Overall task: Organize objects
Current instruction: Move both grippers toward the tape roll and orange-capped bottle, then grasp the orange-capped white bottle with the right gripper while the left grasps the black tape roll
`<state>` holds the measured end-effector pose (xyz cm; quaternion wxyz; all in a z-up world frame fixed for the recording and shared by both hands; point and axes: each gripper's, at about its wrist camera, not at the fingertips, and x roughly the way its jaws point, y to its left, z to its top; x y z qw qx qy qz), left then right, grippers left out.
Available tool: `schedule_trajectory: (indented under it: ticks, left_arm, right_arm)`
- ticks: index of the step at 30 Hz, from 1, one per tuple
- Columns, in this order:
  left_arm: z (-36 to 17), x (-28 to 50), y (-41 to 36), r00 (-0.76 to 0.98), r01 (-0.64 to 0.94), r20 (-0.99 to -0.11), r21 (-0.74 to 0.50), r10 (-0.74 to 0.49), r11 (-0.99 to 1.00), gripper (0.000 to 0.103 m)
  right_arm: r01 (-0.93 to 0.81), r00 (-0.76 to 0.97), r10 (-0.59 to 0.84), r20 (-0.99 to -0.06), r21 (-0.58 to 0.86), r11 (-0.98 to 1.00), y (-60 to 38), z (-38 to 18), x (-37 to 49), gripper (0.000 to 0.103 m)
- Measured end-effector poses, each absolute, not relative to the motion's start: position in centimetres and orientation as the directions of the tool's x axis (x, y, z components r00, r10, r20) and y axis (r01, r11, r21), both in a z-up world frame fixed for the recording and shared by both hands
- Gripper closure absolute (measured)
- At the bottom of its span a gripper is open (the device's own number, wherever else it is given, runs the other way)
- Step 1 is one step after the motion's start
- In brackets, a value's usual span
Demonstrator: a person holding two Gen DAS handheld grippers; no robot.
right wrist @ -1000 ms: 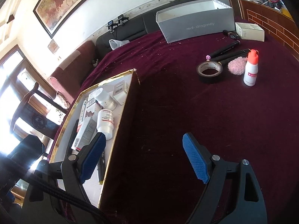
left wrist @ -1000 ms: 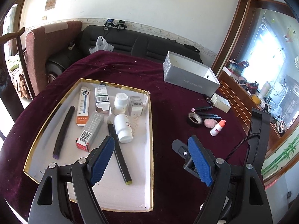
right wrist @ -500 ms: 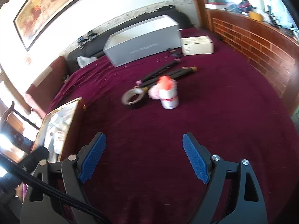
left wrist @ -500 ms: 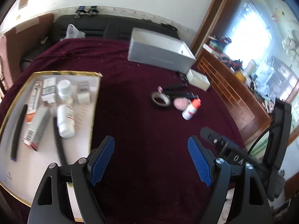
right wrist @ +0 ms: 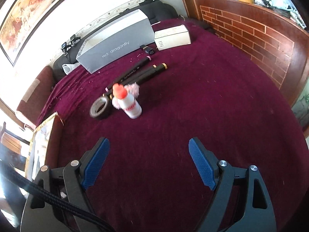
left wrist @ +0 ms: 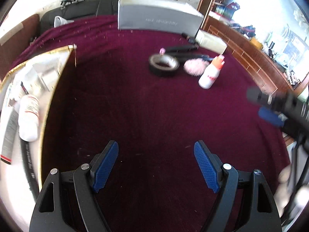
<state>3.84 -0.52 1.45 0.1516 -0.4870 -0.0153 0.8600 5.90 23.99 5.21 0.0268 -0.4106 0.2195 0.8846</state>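
Dark red cloth covers the round counter, with a black sofa against the white wall behind it, a framed painting above, and brick-patterned wood panelling to one side.

Using the grey box at the far edge as the landmark: the gold-rimmed tray sits well apart from it, toward the near left, and already holds a white pill bottle, small cartons and a dark pen, so part of the sorting looks done. Still loose on the cloth, in a cluster in front of the grey box, are a roll of tape, a pink puff, a white bottle with an orange cap and black markers. A white carton lies just beside the box. These probably remain to be gathered.

The left claw hangs over bare cloth, jaws wide apart and empty. The right claw is likewise spread wide, holding nothing, aimed toward the cluster.
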Motion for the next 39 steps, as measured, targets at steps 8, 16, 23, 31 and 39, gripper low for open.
schedule_trajectory:
  ticks: [8, 16, 23, 31, 39]
  left_arm:
    - [0.7, 4.7, 0.8, -0.535, -0.309, -0.807, -0.088, 0.25, -0.947, 0.013]
    - [0.1, 4.5, 2.8, -0.522, -0.337, -0.834, 0.012, 0.176, -0.941, 0.002]
    - [0.0, 4.5, 2.7, -0.524, -0.335, -0.834, 0.013, 0.175, -0.942, 0.002]
    - [0.2, 4.0, 2.3, -0.508, -0.338, -0.839, -0.011, 0.193, -0.941, 0.004]
    - [4.2, -2.8, 0.4, -0.564, -0.228, -0.792, -0.122, 0.234, -0.966, 0.005]
  right_arm:
    - [-0.119, -0.637, -0.119, -0.761, 0.25, -0.961, 21.3, 4.0, 0.1, 0.019]
    - [-0.115, -0.669, -0.067, -0.74, 0.193, -0.974, 20.5, 3.3, -2.6, 0.034]
    - [-0.085, -0.659, -0.172, -0.732, 0.299, -0.951, 21.1, 2.1, -3.8, 0.072]
    - [-0.071, -0.667, -0.232, -0.708, 0.37, -0.926, 22.5, 2.5, -2.8, 0.077]
    - [-0.071, -0.65, -0.31, -0.694, 0.461, -0.884, 23.7, 1.9, -3.5, 0.073]
